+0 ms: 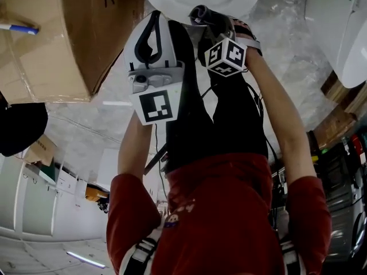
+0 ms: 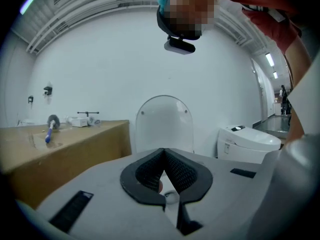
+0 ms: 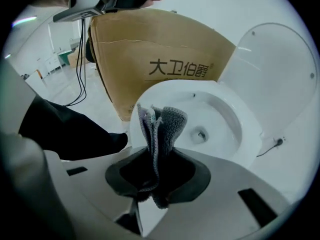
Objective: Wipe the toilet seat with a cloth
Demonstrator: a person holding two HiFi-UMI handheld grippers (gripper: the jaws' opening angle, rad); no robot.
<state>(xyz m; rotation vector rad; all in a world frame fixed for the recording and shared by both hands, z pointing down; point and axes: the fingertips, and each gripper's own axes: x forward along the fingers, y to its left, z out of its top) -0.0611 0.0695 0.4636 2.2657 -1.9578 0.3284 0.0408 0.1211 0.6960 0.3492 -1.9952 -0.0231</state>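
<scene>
Pinches the grey cloth [image 3: 161, 124] firmly in the right gripper [image 3: 156, 156], bunched and upright over the near rim of the toilet seat [image 3: 150, 98], apparently not yet touching. Leaves the left gripper [image 2: 164, 154] closed on nothing. Risks wiping with only a narrow bunched tip, or dipping loose folds into the bowl.

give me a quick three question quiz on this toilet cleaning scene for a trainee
1. Which tongs hold the grey woven cloth?
2. True or false: the left tongs are closed together.
3. Behind the white ceramic bowl, the white plastic lid is: A raised, B shut, C missing.

Key: 1 the right tongs; 2 true; 3 A.
</scene>
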